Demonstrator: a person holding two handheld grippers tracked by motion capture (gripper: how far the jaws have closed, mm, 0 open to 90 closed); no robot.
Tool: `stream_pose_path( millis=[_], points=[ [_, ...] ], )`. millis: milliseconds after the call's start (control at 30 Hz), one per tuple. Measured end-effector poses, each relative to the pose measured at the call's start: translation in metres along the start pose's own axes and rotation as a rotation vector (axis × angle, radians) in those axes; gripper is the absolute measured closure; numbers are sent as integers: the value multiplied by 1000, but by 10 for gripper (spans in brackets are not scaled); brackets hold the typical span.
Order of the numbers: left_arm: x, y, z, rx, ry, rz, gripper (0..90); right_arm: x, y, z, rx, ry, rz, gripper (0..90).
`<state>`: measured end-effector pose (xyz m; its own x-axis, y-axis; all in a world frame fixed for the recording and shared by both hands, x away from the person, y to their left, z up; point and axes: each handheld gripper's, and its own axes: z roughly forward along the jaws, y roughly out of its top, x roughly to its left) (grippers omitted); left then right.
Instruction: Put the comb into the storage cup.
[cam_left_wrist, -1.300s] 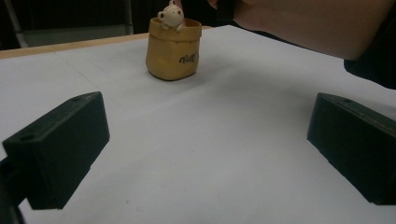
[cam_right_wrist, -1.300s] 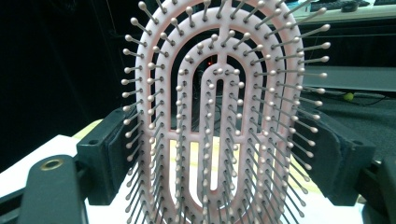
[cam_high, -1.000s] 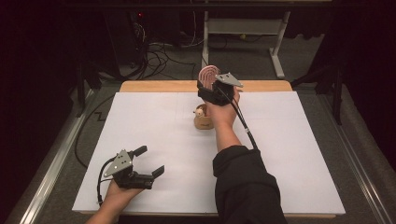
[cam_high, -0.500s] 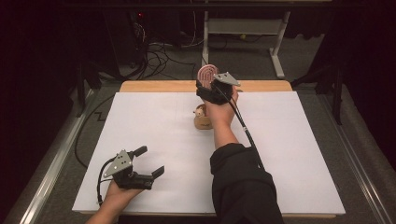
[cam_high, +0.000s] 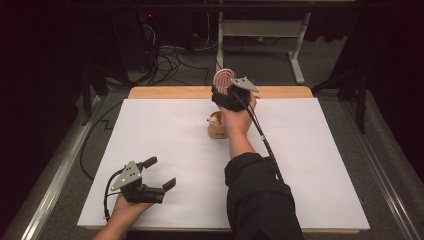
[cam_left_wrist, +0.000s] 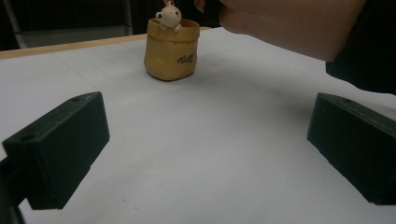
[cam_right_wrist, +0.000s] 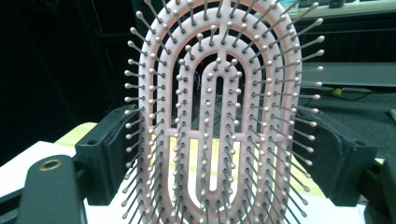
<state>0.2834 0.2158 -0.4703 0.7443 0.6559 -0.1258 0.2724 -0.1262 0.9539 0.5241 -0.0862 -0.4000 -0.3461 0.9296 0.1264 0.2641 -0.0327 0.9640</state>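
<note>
Two sets of tongs are at work over the white-covered bench (cam_high: 165, 130). The right tongs (cam_high: 223, 86) are held out at the far edge of the bench, a little right of its middle, and they grip a pink vented hairbrush (cam_high: 224, 79) that stands upright above them. In the right gripper view the hairbrush (cam_right_wrist: 219, 112) fills the gap between the two black jaws, its bristled face turned to the camera, its oval ribs running up and down, and the jaw pads press against its left and right edges low on the head. The person's right hand (cam_high: 237, 117) and dark sleeve (cam_high: 260, 200) reach forward from the near edge to carry these tongs, with the cable trailing back along the forearm. Just near and left of that hand stands a small tan pot (cam_high: 216, 128) with a cream bear figure (cam_high: 214, 119) looking over its rim; in the left gripper view the pot (cam_left_wrist: 171, 51) sits upright on the bench, well beyond the jaws. The left tongs (cam_high: 162, 182) rest low at the near left of the bench in the left hand (cam_high: 125, 210), their jaws spread wide with nothing between them, pointing right and well apart from both the hairbrush and the pot.
</note>
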Motion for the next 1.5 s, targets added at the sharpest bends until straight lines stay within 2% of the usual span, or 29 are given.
stream_pose_path(
  millis=[133,367,767,1500],
  points=[
    [-2,0,0,6,-9,12,0,-1,0,1,0,-9,4,188],
    [-1,0,-1,-3,-4,-2,0,-1,-3,4,-1,-25,-3,186],
    [-3,0,-1,-1,-5,7,0,2,-3,4,1,-30,-21,190],
    [-3,-1,0,3,-11,3,0,-1,-4,8,6,-32,2,184]
  ],
)
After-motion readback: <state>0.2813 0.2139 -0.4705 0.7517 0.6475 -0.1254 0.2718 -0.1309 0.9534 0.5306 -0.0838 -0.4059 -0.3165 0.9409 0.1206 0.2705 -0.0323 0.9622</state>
